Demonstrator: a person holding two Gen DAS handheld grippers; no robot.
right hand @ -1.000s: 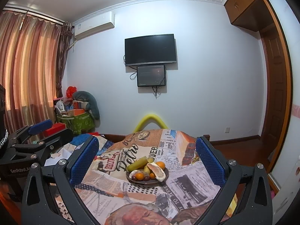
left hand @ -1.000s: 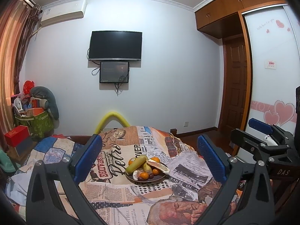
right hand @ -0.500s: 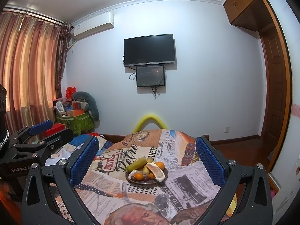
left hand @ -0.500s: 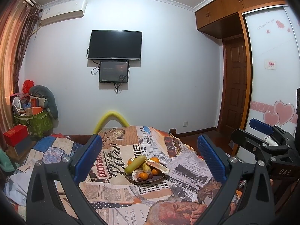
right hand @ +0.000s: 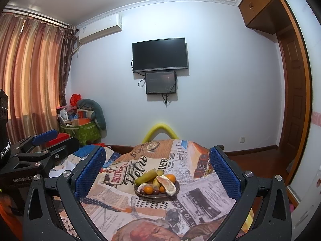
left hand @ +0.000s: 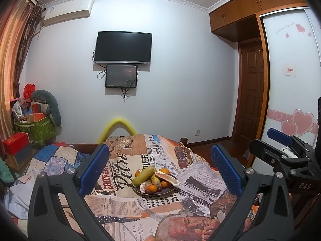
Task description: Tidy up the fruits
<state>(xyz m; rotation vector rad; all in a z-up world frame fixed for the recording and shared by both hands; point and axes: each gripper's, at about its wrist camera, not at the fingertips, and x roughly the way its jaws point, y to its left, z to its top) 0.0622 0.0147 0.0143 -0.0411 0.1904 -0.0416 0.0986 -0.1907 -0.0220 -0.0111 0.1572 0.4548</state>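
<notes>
We are holding the left gripper up and back from the cloth-covered surface, its blue pads spread wide with nothing between them, probably so that the whole spread is sitting in view ahead of us. Moving rightward across the printed cloth, we are looking at a dark plate carrying all the fruit in one heap: a long green-yellow fruit is leaning across the left of the pile, oranges are sitting behind and in front, a banana is lying in the middle, small dark fruits are resting at the front rim, and a peeled pale piece is draping over the right side. No fruit is lying loose on the cloth that we can see, so the heap fits either fruit already gathered or fruit waiting to be sorted out. Further right, we are keeping the right gripper at a similar height, equally wide and empty, framing the plate between its fingers.
</notes>
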